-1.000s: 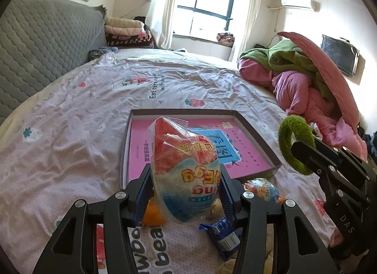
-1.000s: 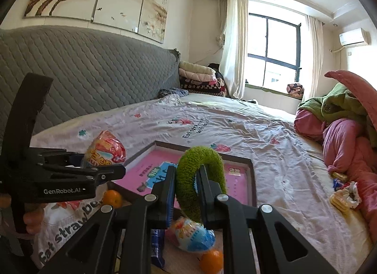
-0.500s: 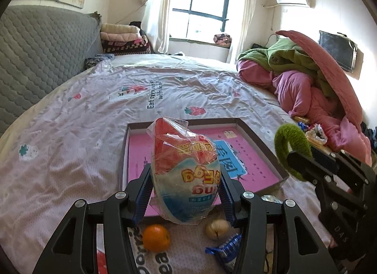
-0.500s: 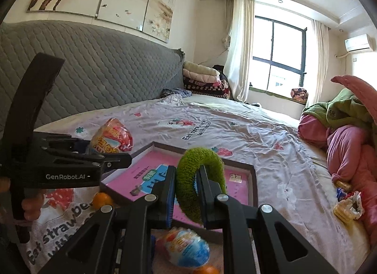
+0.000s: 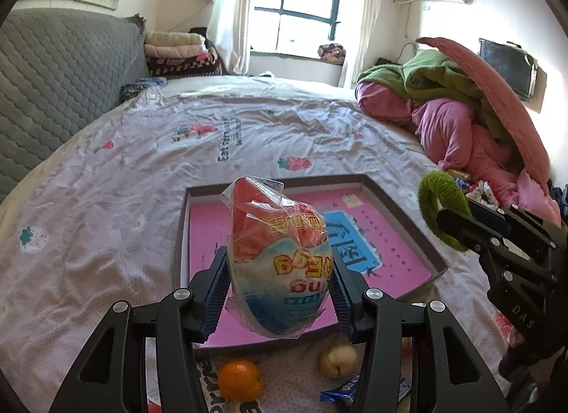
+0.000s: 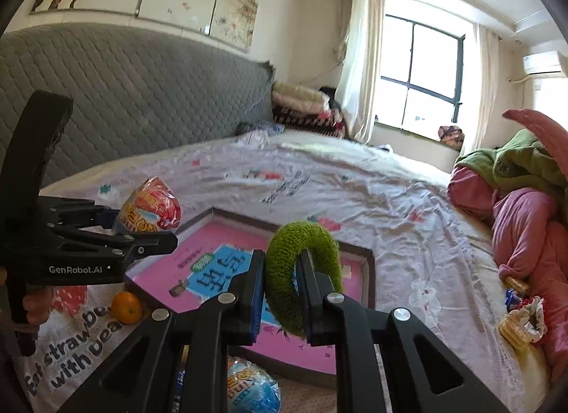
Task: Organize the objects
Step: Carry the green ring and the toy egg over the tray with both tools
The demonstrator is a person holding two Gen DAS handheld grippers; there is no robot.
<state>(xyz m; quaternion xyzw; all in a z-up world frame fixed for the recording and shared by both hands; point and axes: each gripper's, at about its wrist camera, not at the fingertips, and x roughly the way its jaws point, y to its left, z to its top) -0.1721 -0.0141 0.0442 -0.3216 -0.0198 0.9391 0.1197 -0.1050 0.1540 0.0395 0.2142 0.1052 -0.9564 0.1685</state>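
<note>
My left gripper is shut on a plastic-wrapped egg-shaped toy, red on top and blue-white below, held above the near edge of a shallow box tray with a pink printed floor. It also shows in the right wrist view. My right gripper is shut on a fuzzy green ring, held above the tray's near right part. The ring shows at the right in the left wrist view.
On the bed sheet in front of the tray lie an orange, a pale walnut-like nut, a blue snack wrapper and a second wrapped egg toy. Pink and green bedding is piled at the right. A grey headboard stands left.
Both grippers have moved forward and up toward the tray with their loads. The loose items on the sheet have slid lower in view.
</note>
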